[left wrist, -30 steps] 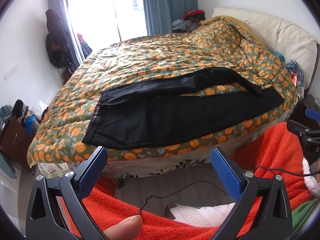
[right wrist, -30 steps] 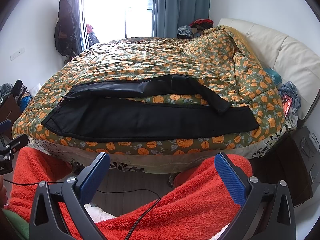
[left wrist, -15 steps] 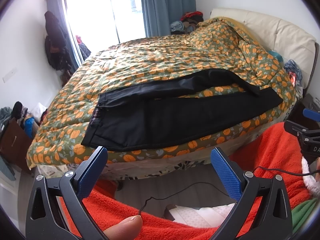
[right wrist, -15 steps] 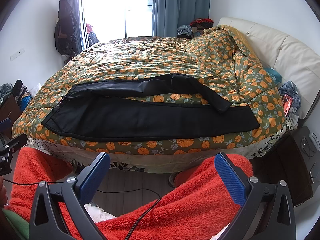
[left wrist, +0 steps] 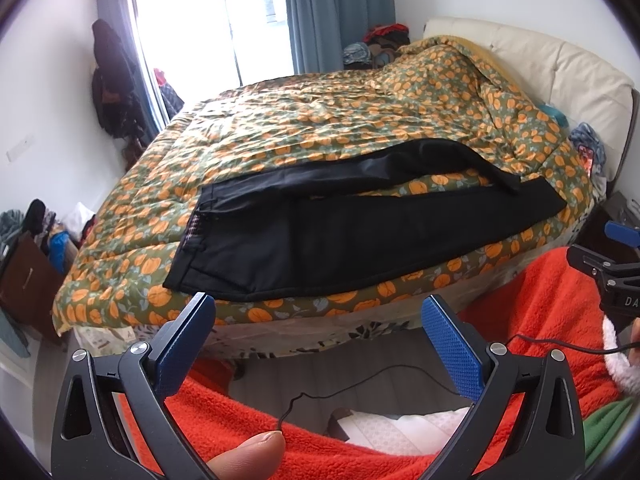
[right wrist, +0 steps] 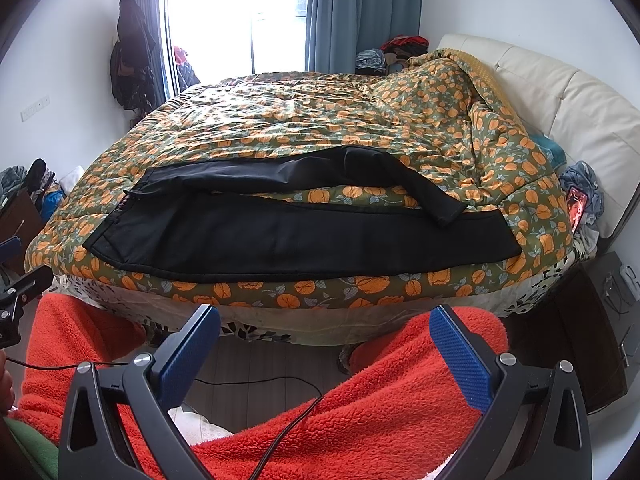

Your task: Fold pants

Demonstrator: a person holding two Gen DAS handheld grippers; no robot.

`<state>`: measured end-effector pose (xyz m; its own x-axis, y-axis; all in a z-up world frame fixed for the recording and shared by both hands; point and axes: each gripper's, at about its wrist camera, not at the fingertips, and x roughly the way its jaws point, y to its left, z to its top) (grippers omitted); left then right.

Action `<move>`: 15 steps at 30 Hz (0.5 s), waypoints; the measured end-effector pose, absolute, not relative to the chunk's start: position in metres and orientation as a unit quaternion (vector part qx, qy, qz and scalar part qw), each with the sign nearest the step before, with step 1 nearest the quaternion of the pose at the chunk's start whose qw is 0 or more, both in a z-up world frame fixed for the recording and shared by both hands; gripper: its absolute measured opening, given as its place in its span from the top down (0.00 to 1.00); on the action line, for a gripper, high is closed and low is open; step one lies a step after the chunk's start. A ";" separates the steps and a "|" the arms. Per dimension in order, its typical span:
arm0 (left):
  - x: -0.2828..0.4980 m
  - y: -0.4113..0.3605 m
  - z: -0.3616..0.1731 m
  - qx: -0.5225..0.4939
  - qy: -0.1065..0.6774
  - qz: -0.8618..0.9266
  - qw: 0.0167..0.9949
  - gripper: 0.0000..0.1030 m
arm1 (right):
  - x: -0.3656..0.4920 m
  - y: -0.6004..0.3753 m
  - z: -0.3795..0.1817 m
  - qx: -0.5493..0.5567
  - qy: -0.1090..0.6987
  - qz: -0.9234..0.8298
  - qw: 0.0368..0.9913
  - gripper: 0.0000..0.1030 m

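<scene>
Black pants (right wrist: 304,240) are laid lengthwise along the near edge of the bed (right wrist: 320,128), waistband to the left and cuffs to the right. The near leg is spread flat; the far leg is splayed away from it, its cuff bent back onto the near leg. No fold appears to have been made yet, so the opening step, the approach, is judged to be in hand. The left tool (left wrist: 316,332) is held wide open with nothing gripped, short of the bed above the red fleece (left wrist: 540,300). The right tool (right wrist: 324,340) is likewise spread wide and empty. Next, the far leg would probably need to be gripped at waistband and cuff and drawn over the near leg.
</scene>
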<state>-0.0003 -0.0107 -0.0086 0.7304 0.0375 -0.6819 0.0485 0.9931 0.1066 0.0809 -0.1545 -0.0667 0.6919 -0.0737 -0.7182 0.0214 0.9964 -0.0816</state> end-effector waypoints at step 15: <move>-0.001 -0.011 -0.009 0.059 0.368 -0.003 0.928 0.00 | 0.075 -0.145 -0.075 -0.031 0.397 -0.022 0.917 0.00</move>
<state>-0.0007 -0.0107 -0.0090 0.7298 0.0376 -0.6827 0.0488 0.9931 0.1069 0.0753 -0.1449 -0.0750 0.6840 -0.0653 -0.7266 0.0167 0.9971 -0.0739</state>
